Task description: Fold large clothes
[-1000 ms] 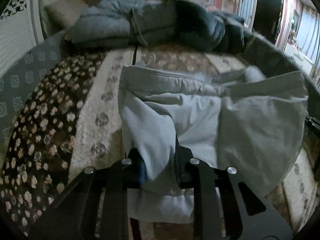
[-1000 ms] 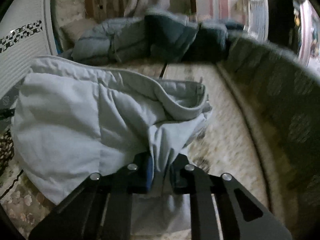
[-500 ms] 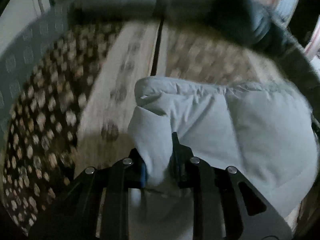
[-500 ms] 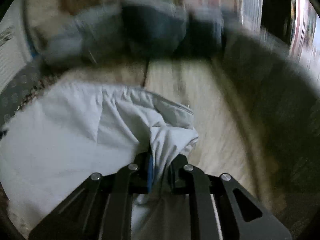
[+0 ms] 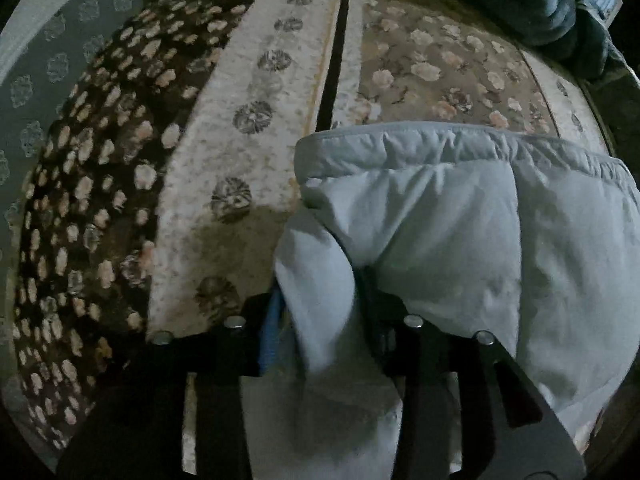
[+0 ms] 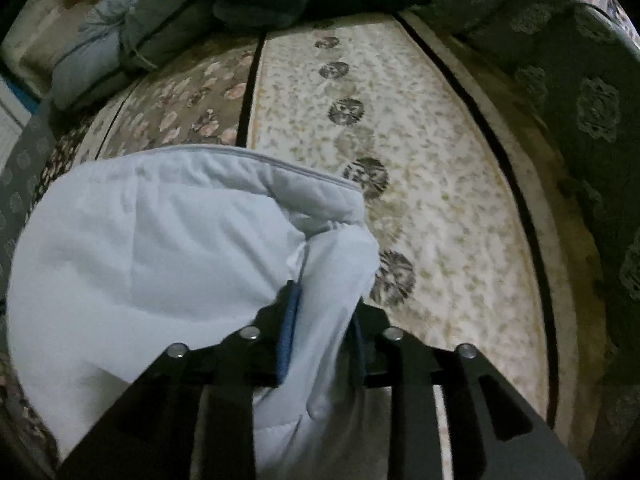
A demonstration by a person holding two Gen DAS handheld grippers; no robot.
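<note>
- Left gripper (image 5: 320, 320): aimed steeply down at the surface; jaws opening, a bunched corner of the pale blue padded garment (image 5: 460, 248) between them. A gap visible beside the blue pad (image 5: 269, 332) on the left finger; no clear view of the other pad, so contact there cannot be told.
- Right gripper (image 6: 322, 328): likewise aimed steeply down; jaws opening, the garment's opposite corner (image 6: 332, 280) between them, cloth lying slack against the blue pad (image 6: 289, 332).
- Garment location: folded over on the patterned carpet (image 5: 248, 128), hemmed edge turned away from both cameras, bulk lying between the two grippers.
- Left view only: dark brown floral band (image 5: 92, 208) and grey patterned border (image 5: 36, 92) along the left of the carpet.
- Right view only: grey-blue folded bedding (image 6: 120, 40) at the far end, and a dark green patterned cushion (image 6: 592, 120) along the right edge.
- Against the frames one second back: both cameras then nearly level, showing the far end of the room and the garment lifted and draped; now tipped down, garment lowered onto the carpet, jaws wider than the tight pinch seen then.
</note>
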